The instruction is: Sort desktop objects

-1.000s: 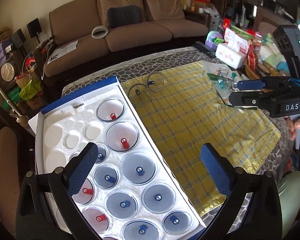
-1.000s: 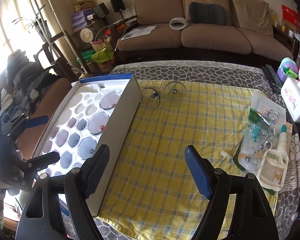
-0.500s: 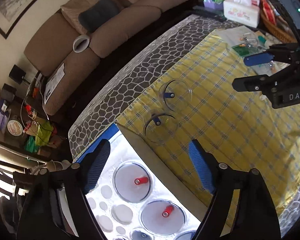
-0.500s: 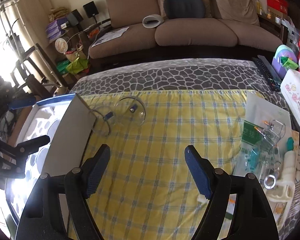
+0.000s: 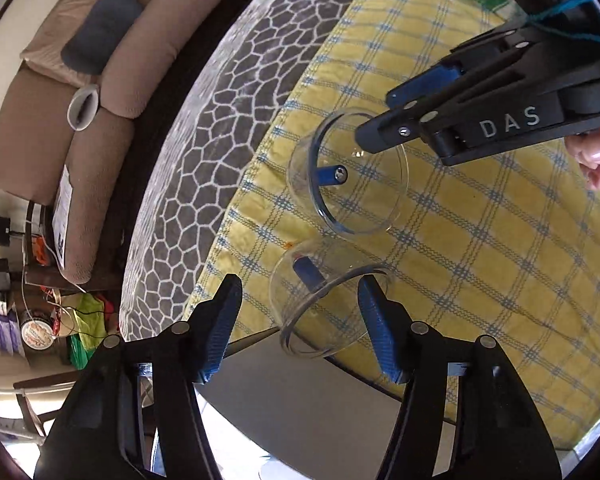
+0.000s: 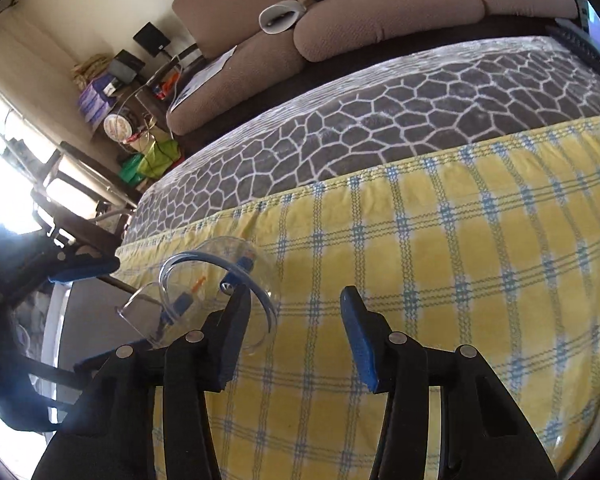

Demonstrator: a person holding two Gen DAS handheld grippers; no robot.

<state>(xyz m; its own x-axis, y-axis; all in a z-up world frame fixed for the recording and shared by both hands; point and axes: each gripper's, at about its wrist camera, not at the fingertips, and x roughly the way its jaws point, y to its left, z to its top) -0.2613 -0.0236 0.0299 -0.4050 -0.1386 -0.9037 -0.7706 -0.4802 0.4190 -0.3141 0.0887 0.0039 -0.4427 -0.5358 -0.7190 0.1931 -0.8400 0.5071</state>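
Plainly, white letters "DAS" mark the right gripper (image 5: 374,120) at upper right of the left wrist view, its jaws closing at the far clear cup's (image 5: 348,172) rim. Lower centre, the left gripper (image 5: 300,328) closes around the near clear cup (image 5: 320,304), pads apart from it. Both cups lie on the yellow plaid cloth (image 5: 480,260); a brown sofa (image 6: 340,12) stands behind.

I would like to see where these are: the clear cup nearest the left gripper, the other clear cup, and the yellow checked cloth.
nearer clear cup (image 5: 320,312): left wrist view, on its transparent wall.
farther clear cup (image 5: 364,200): left wrist view, on its transparent wall.
yellow checked cloth (image 6: 460,240): right wrist view, on a bare part.
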